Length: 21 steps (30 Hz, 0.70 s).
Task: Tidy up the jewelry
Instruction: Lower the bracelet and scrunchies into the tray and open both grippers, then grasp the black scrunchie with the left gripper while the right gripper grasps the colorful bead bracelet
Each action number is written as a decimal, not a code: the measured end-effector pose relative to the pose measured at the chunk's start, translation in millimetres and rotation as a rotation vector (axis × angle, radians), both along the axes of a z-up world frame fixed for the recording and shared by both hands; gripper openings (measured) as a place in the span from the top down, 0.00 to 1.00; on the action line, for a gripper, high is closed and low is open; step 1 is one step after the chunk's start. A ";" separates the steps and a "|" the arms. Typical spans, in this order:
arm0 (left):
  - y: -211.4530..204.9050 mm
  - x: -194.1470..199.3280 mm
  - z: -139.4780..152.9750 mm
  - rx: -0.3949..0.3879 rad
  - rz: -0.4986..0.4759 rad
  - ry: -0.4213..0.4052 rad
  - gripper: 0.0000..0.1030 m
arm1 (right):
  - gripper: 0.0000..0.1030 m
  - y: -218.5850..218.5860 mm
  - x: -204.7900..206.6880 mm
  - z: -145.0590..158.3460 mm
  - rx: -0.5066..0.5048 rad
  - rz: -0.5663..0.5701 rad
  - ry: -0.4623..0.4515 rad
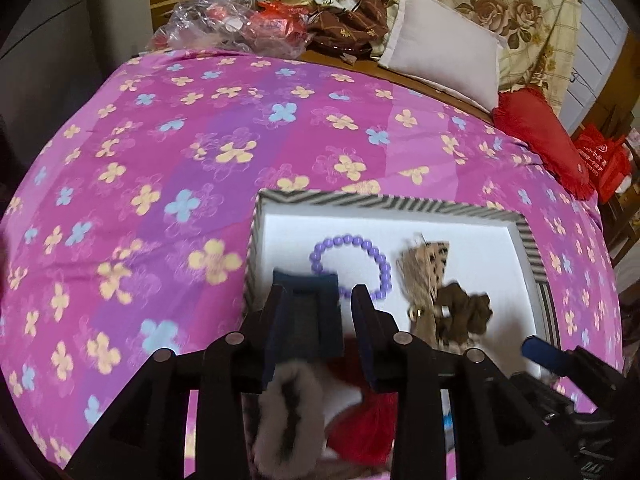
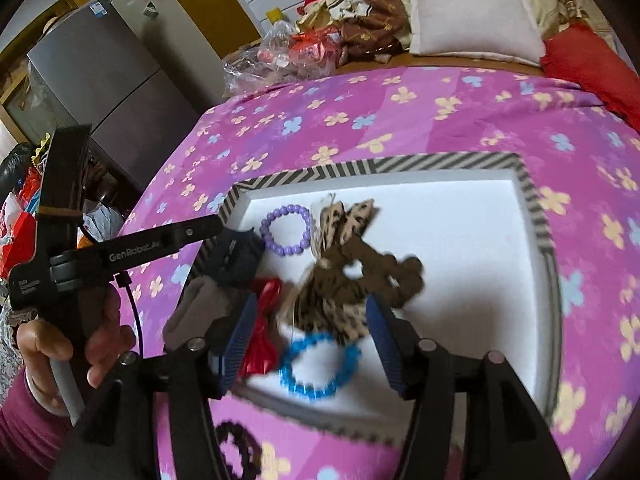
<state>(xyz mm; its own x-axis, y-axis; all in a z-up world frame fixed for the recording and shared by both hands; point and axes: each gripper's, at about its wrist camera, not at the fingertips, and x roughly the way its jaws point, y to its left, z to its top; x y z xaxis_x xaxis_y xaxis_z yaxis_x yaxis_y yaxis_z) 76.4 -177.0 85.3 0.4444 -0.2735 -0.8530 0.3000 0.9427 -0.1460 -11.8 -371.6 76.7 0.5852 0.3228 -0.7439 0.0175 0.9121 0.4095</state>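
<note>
I see a pink flowered bedspread (image 1: 168, 168) under and ahead of both tongs. Far ahead, a white pillow (image 1: 444, 42) with a red cushion (image 1: 540, 132) to its right. Left of the pillow, crumpled brown cloth (image 1: 348, 20) and clear plastic bags (image 1: 224, 24). Off the right tongs' far left, a grey fridge (image 2: 104, 68).

A white shallow tray with a black-and-white striped rim (image 2: 536, 216) is lying ahead of the grippers, holding a purple beaded bracelet (image 2: 286, 230), a brown fabric scrunchie (image 2: 394, 276), a leopard-print bow (image 2: 348, 220), a shiny red bow (image 2: 264, 332) and a blue beaded bracelet (image 2: 318, 364).
</note>
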 end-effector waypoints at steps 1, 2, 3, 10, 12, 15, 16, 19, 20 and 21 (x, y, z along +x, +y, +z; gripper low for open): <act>2.0 -6.8 2.0 0.001 0.000 -0.007 0.66 | 0.41 -0.5 -8.0 2.5 -0.003 -0.002 -0.006; 4.6 -15.7 4.7 -0.003 -0.001 -0.016 0.66 | 0.40 -0.4 -15.3 4.6 -0.007 -0.007 -0.013; 6.5 -21.8 6.7 -0.005 -0.001 -0.021 0.66 | 0.39 -0.1 -24.7 6.9 -0.013 -0.015 -0.020; 14.8 -79.5 16.9 0.010 -0.009 -0.091 0.66 | 0.36 9.3 -91.7 18.3 -0.067 -0.057 -0.060; 16.3 -93.4 18.6 0.022 -0.007 -0.109 0.66 | 0.36 10.6 -107.4 20.2 -0.075 -0.069 -0.069; 18.3 -117.7 21.1 0.037 -0.011 -0.143 0.66 | 0.35 13.6 -131.4 23.7 -0.081 -0.088 -0.076; 19.5 -124.4 21.6 0.037 -0.012 -0.148 0.66 | 0.35 14.5 -137.3 24.3 -0.086 -0.094 -0.078; 23.5 -145.1 22.4 0.041 -0.014 -0.175 0.66 | 0.34 18.8 -156.1 26.1 -0.102 -0.106 -0.084; 24.6 -151.7 22.2 0.045 -0.014 -0.184 0.66 | 0.33 20.3 -163.3 26.4 -0.104 -0.111 -0.087; 25.3 -157.4 21.7 0.050 -0.015 -0.189 0.66 | 0.33 22.6 -167.9 26.8 -0.105 -0.115 -0.089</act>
<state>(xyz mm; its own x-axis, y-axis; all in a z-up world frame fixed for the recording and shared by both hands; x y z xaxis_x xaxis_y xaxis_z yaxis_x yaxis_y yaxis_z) -81.0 -151.7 107.0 0.5941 -0.2407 -0.7675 0.3312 0.9427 -0.0392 -179.7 -349.0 103.5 0.6788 0.1726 -0.7137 0.0926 0.9441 0.3164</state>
